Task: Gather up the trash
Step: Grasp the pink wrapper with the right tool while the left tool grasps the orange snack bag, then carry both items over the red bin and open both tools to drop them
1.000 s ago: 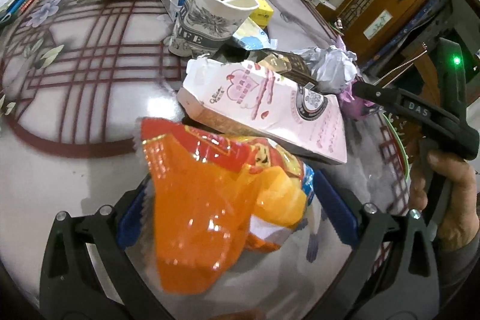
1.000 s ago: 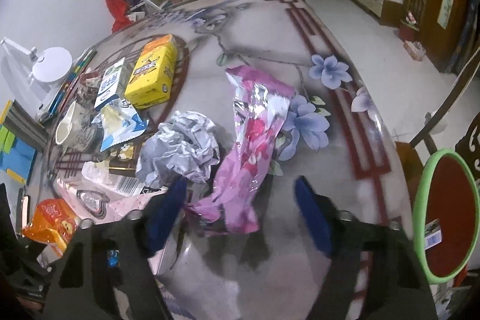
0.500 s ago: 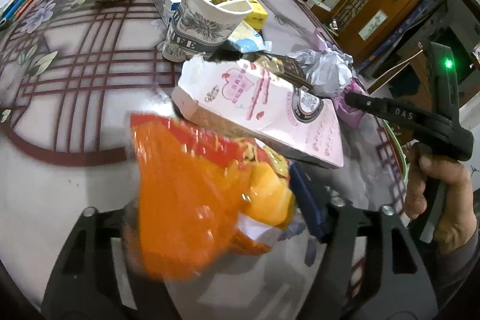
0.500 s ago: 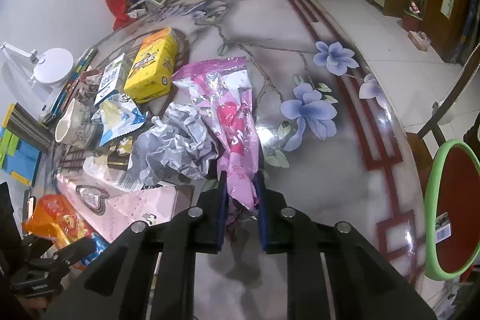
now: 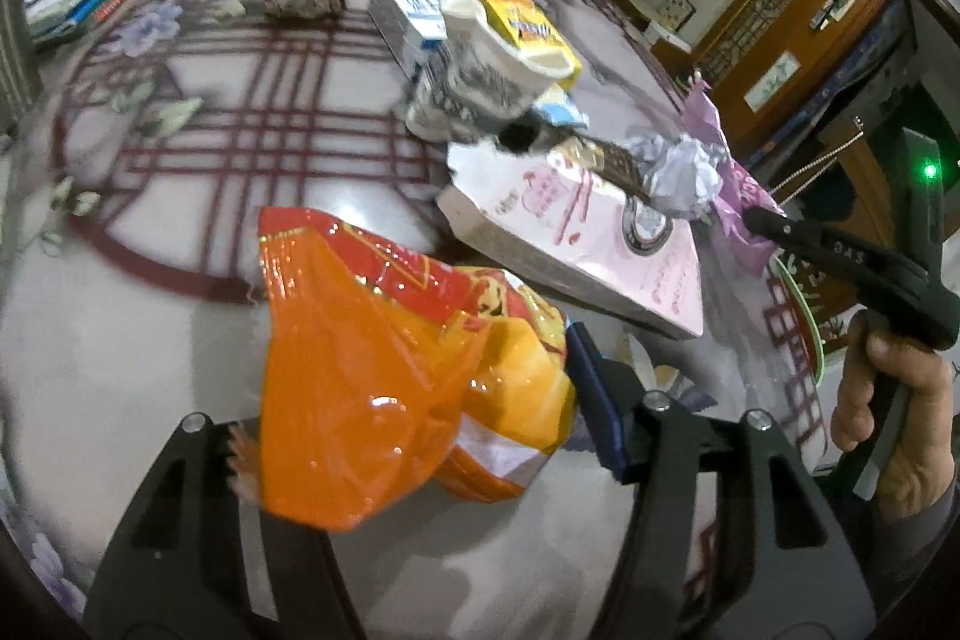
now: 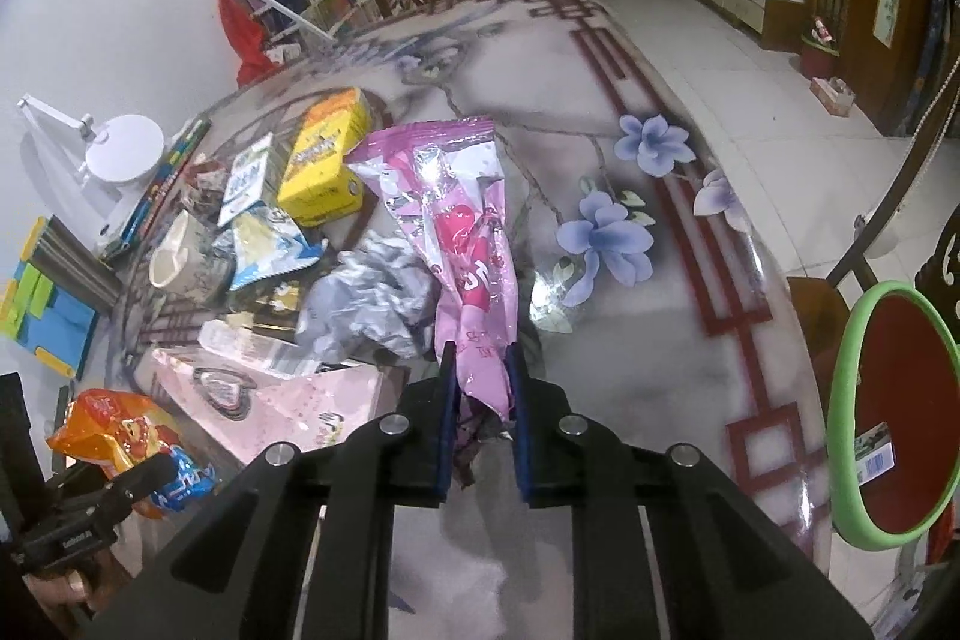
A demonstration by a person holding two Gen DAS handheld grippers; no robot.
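Bare table [image 6: 630,340] lies open right of the pink wrapper [image 6: 462,232]; crumpled foil [image 6: 366,292] and yellow box [image 6: 324,166] crowd its left.

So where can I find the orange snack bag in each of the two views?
Left wrist view: the orange snack bag fills the lower centre, between the left gripper fingers, which are closing on it.
Right wrist view: it is small at the lower left edge, beside the left gripper.
Shared landmark: the flat pink box, just beyond the bag in both views.
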